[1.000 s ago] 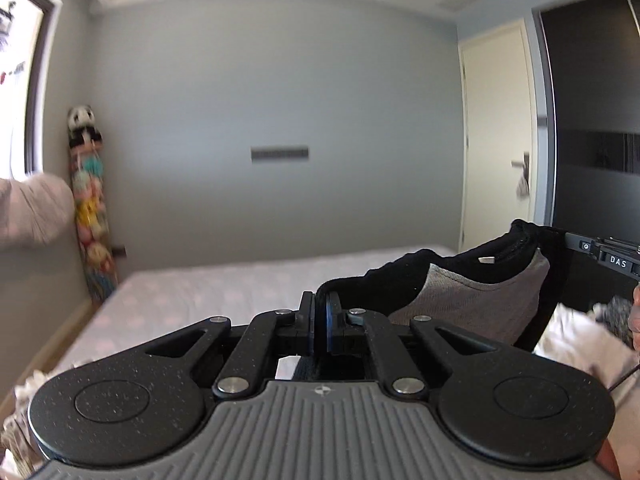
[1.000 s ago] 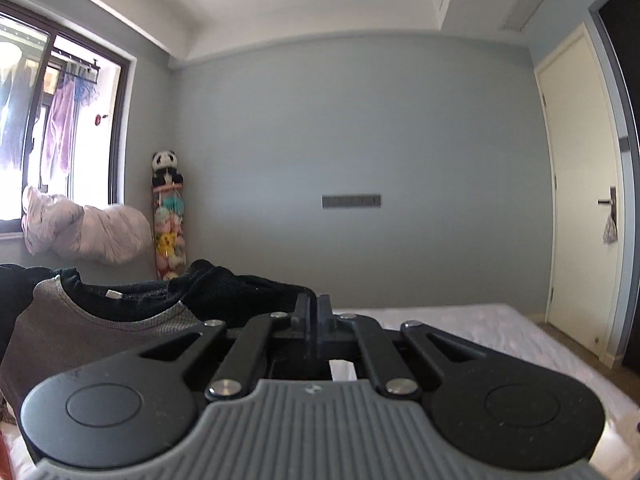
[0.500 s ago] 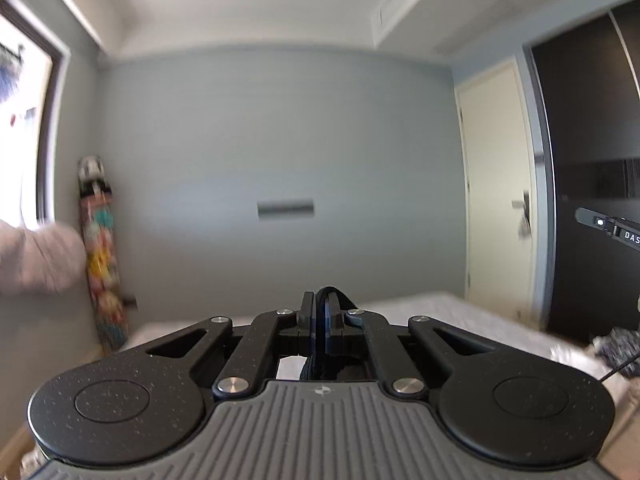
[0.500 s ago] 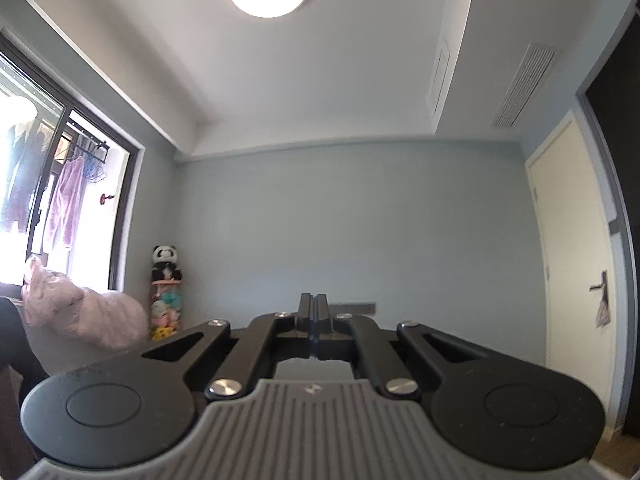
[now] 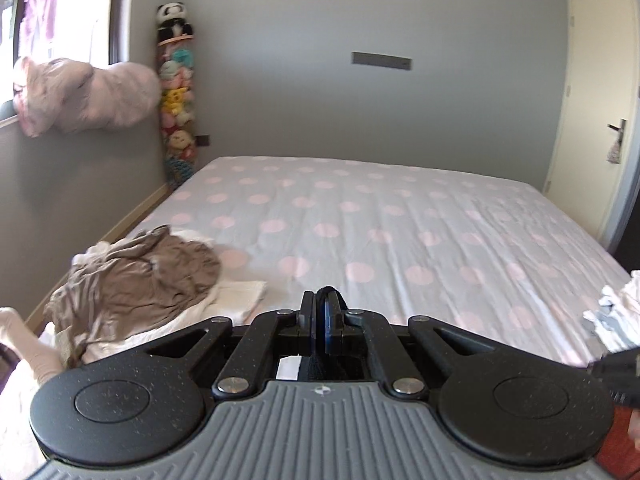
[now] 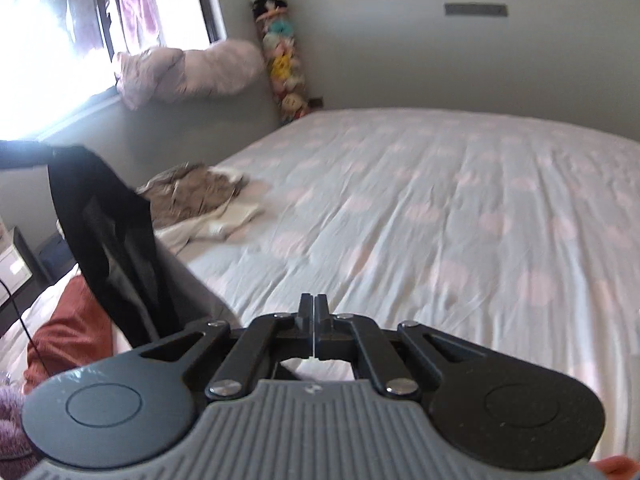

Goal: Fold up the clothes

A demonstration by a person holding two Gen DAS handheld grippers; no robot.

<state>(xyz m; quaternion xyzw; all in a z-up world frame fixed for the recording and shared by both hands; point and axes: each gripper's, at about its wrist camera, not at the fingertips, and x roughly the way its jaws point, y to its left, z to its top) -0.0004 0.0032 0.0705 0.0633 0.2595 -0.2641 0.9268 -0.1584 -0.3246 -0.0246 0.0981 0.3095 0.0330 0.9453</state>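
Note:
My left gripper is shut on a black garment; a fold of its cloth pokes up between the jaws. The same black garment hangs at the left of the right wrist view, stretched down toward my right gripper. The right gripper's jaws are closed with only a thin edge between them; the cloth under it is mostly hidden. Both grippers are above the near edge of the bed, which has a grey sheet with pink dots.
A crumpled brown garment lies on white folded cloth at the bed's left side, also seen in the right wrist view. A rust-red cloth lies at the near left. Striped white clothes sit at the right.
Both grippers swung up toward the ceiling half a second ago and have now tipped down to face the bed. The black garment went with them.

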